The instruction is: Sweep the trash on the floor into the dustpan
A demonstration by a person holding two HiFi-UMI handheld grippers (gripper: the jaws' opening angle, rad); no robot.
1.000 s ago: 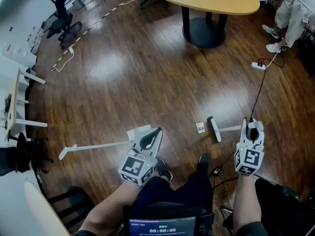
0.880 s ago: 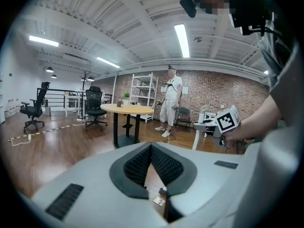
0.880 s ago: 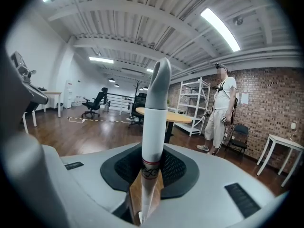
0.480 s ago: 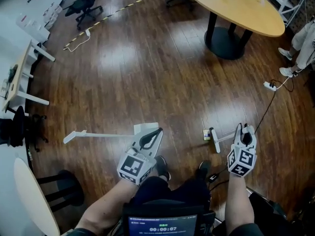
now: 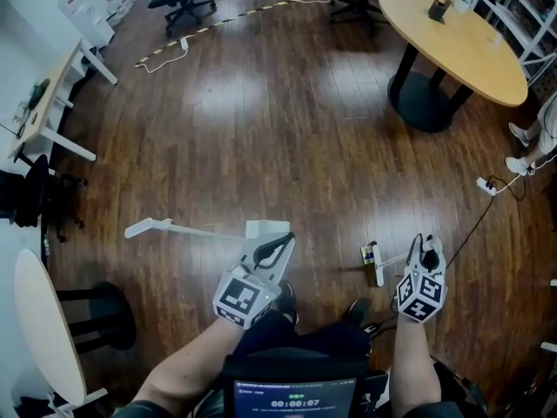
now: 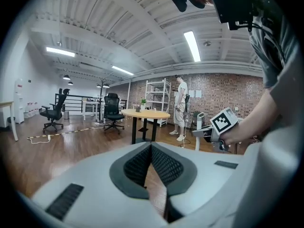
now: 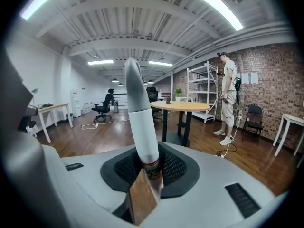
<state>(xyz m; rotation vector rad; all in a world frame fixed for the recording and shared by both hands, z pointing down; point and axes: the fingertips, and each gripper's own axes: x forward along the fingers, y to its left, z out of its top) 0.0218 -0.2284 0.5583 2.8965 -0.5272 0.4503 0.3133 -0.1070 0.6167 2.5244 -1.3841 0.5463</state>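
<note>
— Where do our grippers stand?
— Our right gripper [image 5: 425, 246] clamps the broom handle [image 7: 140, 122]. Our left gripper [image 5: 280, 244], jaws together and empty, sits beside the dustpan [image 5: 265, 230].
— The trash [image 5: 366, 254]?
— Possibly a small box, lower right, just beside the broom head [image 5: 377, 266].

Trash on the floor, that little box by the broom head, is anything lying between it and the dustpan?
Nothing visible does. Only bare wood floor separates the small box from the dustpan to its left. The broom head lies on the box's right side, away from the dustpan.
</note>
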